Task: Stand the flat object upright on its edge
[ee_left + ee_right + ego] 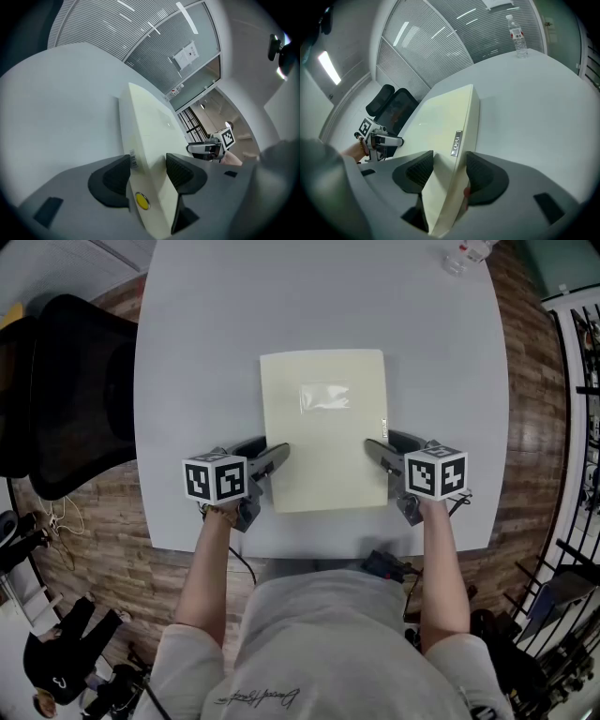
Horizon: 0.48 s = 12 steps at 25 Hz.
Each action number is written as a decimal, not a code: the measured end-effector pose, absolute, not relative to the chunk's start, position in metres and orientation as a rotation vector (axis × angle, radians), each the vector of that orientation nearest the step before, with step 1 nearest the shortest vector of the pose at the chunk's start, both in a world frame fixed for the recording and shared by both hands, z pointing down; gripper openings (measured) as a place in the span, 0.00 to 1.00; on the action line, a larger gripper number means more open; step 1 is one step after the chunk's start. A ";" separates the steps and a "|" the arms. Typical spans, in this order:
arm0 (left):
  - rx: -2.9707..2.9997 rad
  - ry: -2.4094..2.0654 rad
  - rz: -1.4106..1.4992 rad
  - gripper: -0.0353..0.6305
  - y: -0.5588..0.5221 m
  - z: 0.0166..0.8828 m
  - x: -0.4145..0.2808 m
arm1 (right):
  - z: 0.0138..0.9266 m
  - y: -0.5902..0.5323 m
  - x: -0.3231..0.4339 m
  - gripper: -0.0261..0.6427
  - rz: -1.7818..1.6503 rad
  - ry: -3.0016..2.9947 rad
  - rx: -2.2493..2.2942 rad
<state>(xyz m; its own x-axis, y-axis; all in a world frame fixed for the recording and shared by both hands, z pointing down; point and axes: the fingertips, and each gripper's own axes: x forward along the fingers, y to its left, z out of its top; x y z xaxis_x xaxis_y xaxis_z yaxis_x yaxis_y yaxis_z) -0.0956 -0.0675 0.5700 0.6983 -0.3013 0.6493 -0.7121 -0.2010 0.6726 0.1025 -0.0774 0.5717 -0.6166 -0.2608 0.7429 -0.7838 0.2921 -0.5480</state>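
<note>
A flat cream box with a clear window patch lies on the grey table. My left gripper straddles its left edge near the front corner. In the left gripper view the box sits between the jaws of the left gripper, one pad on the barcoded side, the other on the top face. My right gripper straddles the right edge. There the box fills the gap of the right gripper, both pads against it.
A water bottle stands at the table's far right corner. A black office chair sits off the left side. The table's front edge runs just behind both grippers. A black device is at my waist.
</note>
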 end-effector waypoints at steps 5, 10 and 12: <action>1.801 -0.800 0.467 0.43 -0.068 0.566 -0.095 | 0.568 -0.078 0.102 0.39 1.298 -2.043 0.934; 1.826 -0.808 0.469 0.43 -0.071 0.560 -0.094 | 0.562 -0.080 0.104 0.39 1.273 -2.059 0.950; 1.837 -0.810 0.470 0.43 -0.072 0.557 -0.093 | 0.559 -0.082 0.105 0.39 1.255 -2.069 0.957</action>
<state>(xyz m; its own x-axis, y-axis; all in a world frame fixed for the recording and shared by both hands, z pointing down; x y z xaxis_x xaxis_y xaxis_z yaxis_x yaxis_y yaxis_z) -0.0934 -0.0721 0.5569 0.6967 -0.3141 0.6450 -0.7158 -0.2444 0.6542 0.1046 -0.0820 0.5586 -0.6066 -0.2960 0.7379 -0.7911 0.3164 -0.5234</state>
